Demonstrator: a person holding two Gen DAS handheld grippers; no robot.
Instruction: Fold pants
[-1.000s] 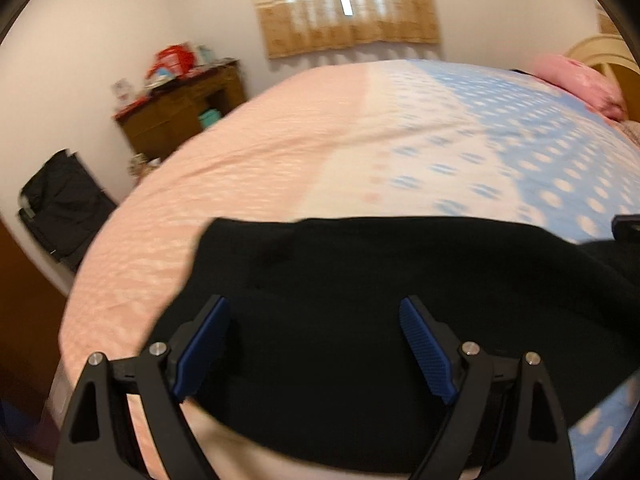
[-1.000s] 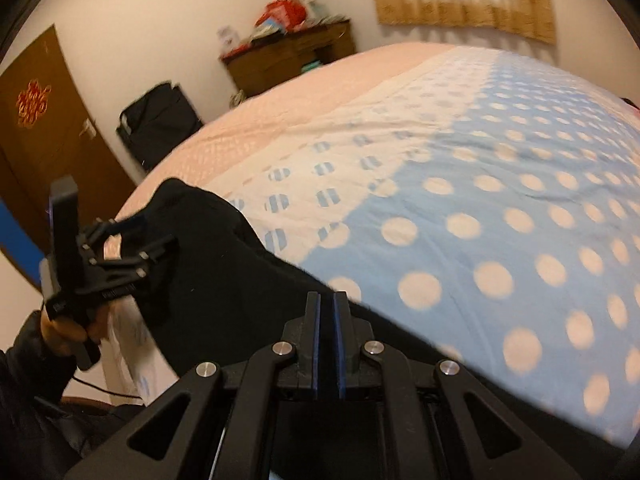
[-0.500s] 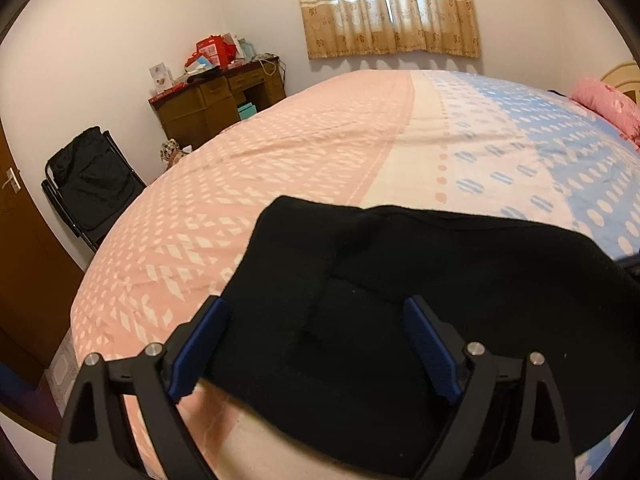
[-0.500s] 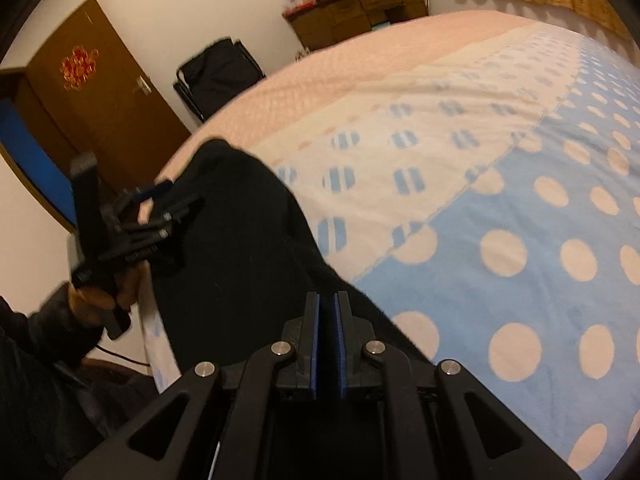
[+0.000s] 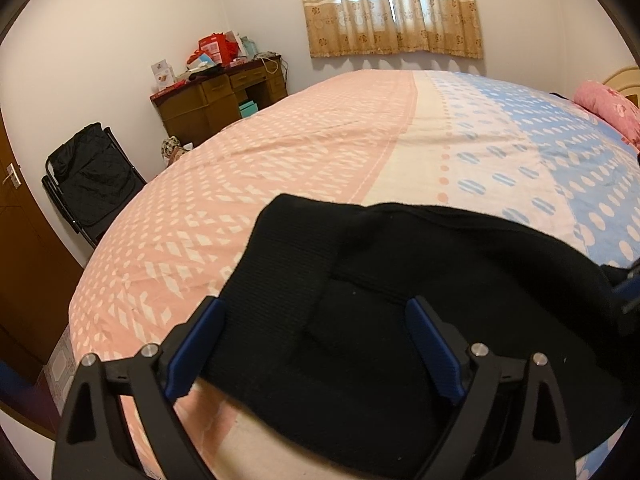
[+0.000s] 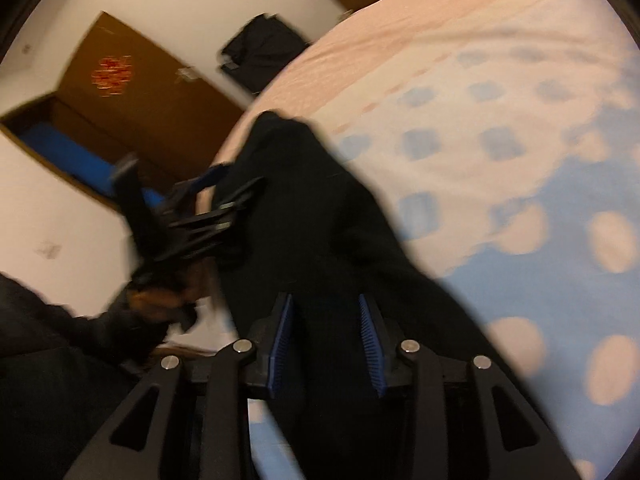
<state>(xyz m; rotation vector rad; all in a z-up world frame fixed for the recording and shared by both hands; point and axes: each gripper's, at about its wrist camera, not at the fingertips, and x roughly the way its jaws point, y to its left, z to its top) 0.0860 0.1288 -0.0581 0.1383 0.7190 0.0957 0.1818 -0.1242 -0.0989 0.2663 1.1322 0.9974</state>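
While the black pants [image 5: 400,300] are lying folded at the near edge of the bed [image 5: 320,140], my left gripper [image 5: 316,344] is opening wide above them. My right gripper [image 6: 326,340] is opening too, fabric between the parted pads, released.

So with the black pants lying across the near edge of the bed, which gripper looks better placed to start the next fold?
Probably the left gripper: its jaws are spread wide over the pants, at their end on the pink part of the bed. The right gripper is only opening, cloth between its pads, and its view is blurred.
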